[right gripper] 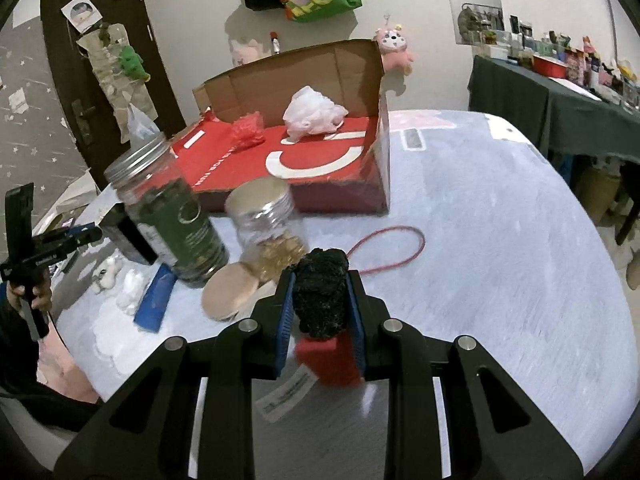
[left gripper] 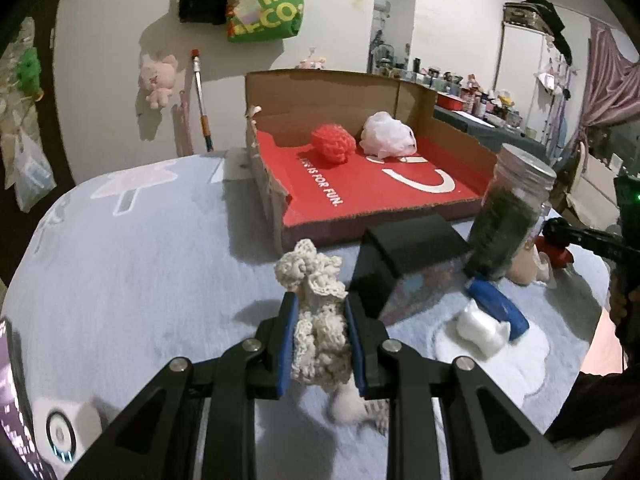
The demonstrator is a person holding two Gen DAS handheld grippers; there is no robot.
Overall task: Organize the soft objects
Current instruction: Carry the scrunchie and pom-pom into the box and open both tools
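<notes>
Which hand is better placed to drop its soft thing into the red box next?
Probably left. The left claw, shut on the cream knit piece, faces the red box's low open edge; two jars stand between the right claw and the box.

Cardboard box floor: "IS FOR FUN."; green bag: "ME", "CO".

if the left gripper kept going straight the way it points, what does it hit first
Likely the black box just ahead and slightly right of the left gripper, which is shut on a cream crocheted piece. Past that sits the red cardboard tray. Depth is uncertain.
</notes>
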